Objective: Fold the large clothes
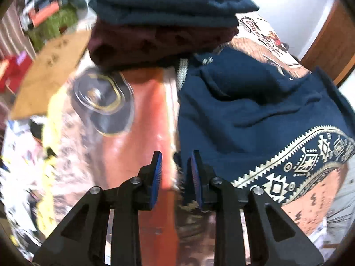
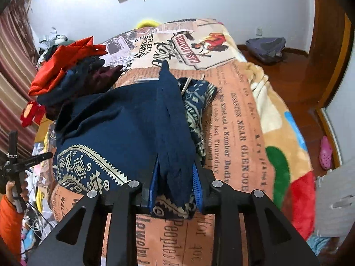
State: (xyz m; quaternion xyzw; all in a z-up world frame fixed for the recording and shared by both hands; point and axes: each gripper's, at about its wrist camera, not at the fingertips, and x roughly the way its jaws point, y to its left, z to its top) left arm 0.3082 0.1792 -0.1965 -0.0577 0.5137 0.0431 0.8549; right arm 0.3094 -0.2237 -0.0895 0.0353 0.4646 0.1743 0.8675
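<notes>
item 1: navy garment (image 2: 124, 133), large, with a cream geometric border, lying half-folded on the bed (image 2: 239, 119) over a newspaper-print blanket; the piece i am working.

item 2: right gripper (image 2: 175, 188), jaws closed on a bunched fold of the navy garment near its border hem. i hold it pinched so the edge lifts as one layer and can be carried across, as i judge it.

item 3: left gripper (image 1: 175, 166), jaws parted with only a narrow gap, nothing between them. it hovers just left of the garment's near-left edge, likely placed to take the matching corner. that view is blurred.

item 4: stack of folded clothes (image 1: 164, 22), red over dark blue over maroon, at the far left of the bed, touching the garment's far edge; i take it as the finished pile.

item 5: clear lid-like object (image 1: 104, 102) on the blanket left of the garment; identity uncertain.
</notes>
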